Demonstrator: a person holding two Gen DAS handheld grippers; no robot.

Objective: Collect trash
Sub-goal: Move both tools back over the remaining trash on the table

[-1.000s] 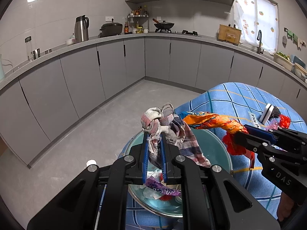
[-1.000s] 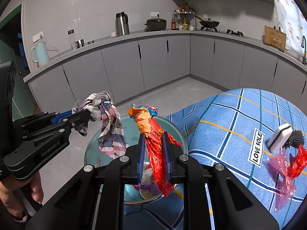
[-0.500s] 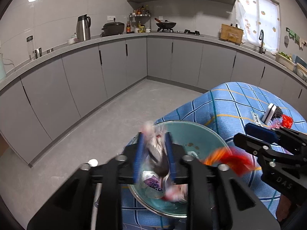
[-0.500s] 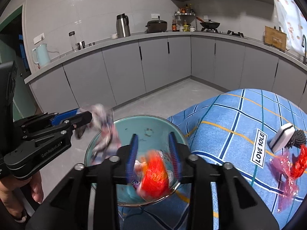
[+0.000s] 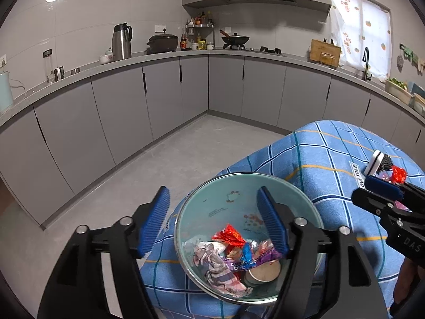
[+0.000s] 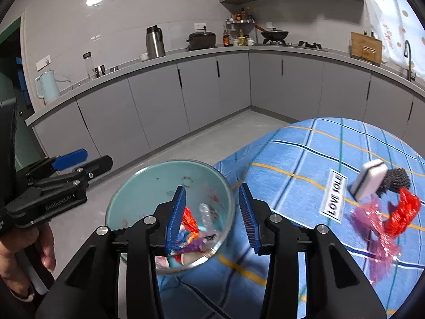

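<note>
Lying crumpled with no clear long axis, the trash (image 5: 233, 257) rests inside the glass bowl (image 5: 239, 186) on the desk (image 5: 332, 154). Left gripper (image 5: 212, 220) and right gripper (image 6: 212, 212) tilt downward above it, jaws opening, empty.

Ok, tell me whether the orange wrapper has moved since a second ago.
Yes. The orange wrapper hung above the bowl rim in the right gripper, whose jaws are opening; now it lies down inside the bowl among the other trash.

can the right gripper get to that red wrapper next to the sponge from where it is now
Probably yes. The right gripper is empty with its jaws opening, and only bare tablecloth lies between it and the red wrapper.
</note>
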